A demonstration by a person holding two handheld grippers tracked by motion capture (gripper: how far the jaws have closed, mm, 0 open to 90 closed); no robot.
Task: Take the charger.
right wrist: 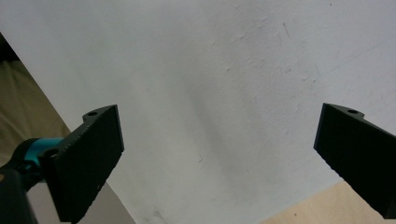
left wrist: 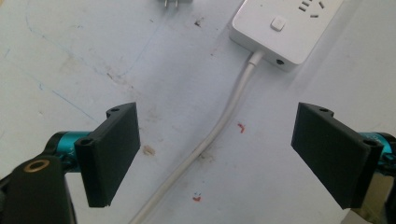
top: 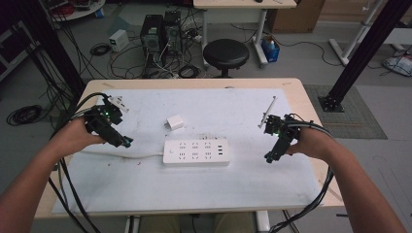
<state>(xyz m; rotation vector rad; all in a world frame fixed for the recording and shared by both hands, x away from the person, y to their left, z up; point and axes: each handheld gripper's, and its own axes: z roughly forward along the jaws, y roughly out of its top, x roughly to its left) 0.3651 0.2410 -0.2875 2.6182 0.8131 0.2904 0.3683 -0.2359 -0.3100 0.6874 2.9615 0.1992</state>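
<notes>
At nine o'clock on the bench (top: pixel 291 92), the left claw (top: pixel 127 141) hangs wide open with nothing in it, its jaws straddling the white cable (left wrist: pixel 219 126) below. At the centre lies the white power strip (top: pixel 196 152), with a small white plug adapter (top: pixel 174 122) just beyond it at eleven o'clock. At three o'clock the right claw (top: pixel 268 158) gapes wide, empty, over the bare white mat (right wrist: pixel 224 93).
</notes>
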